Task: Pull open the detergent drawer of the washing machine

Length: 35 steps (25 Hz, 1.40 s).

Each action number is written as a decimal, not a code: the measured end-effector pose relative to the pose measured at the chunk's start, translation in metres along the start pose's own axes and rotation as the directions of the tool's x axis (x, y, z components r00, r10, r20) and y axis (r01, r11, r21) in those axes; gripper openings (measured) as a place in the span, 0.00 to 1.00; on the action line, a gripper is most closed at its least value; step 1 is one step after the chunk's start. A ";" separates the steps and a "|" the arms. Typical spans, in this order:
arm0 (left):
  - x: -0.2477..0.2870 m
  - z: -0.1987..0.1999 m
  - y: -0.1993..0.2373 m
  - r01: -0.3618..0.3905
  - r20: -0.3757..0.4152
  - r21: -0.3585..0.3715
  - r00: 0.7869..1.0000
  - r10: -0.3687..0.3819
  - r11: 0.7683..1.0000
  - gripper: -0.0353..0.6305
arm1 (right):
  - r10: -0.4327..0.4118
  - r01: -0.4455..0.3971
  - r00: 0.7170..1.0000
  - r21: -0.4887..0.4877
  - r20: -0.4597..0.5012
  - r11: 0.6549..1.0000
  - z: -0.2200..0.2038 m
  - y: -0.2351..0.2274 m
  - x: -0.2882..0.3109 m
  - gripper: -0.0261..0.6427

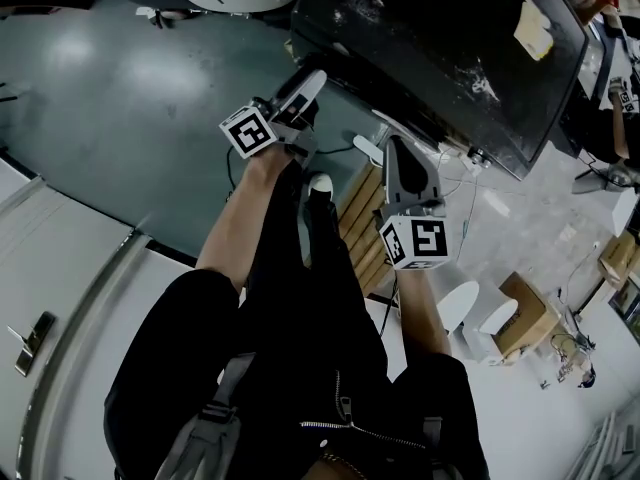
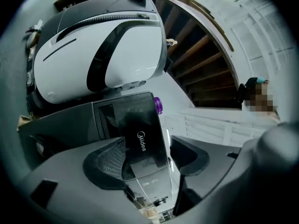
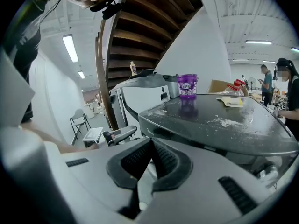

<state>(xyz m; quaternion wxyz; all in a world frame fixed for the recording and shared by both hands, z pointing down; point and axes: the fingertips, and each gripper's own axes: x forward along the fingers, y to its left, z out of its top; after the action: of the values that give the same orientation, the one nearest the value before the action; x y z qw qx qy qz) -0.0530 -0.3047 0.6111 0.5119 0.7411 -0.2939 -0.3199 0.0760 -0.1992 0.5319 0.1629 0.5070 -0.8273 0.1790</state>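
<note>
My left claw [image 2: 147, 160] gapes wide, empty; washing machine [image 2: 138, 125] ahead at 12 o'clock. My right claw [image 3: 150, 146] pinched shut, holding nothing.

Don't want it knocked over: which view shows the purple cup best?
Right gripper view: the purple cup stands upright, whole, on the machine's top. Left gripper view catches only a purple edge past the Midea panel. Head view doesn't show it.

Left gripper [image 2: 147, 160] spread wide; right gripper [image 3: 150, 146] closed.
</note>
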 end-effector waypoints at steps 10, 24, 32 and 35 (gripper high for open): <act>0.022 0.001 0.027 0.075 0.066 -0.144 0.996 -0.066 0.987 0.50 | -0.018 0.020 0.999 0.033 -0.047 0.999 -0.024 -0.002 -0.004 0.05; 0.054 0.007 0.022 0.282 0.058 -0.188 0.959 -0.276 0.941 0.52 | -0.040 0.048 0.995 0.095 -0.087 0.994 -0.045 -0.012 -0.002 0.05; 0.054 0.008 0.023 0.289 0.080 -0.186 0.957 -0.278 0.939 0.52 | -0.034 0.044 0.995 0.110 -0.098 0.993 -0.050 -0.011 0.003 0.05; 0.053 0.007 0.023 0.285 0.082 -0.189 0.958 -0.275 0.940 0.52 | -0.032 0.044 0.994 0.113 -0.107 0.993 -0.053 -0.009 0.003 0.05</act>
<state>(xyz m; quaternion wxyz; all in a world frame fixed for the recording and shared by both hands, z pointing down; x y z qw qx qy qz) -0.0281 -0.3559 0.6218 0.5246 0.7114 -0.1659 -0.4373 0.0872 -0.1804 0.5812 0.1800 0.5209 -0.7963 0.2494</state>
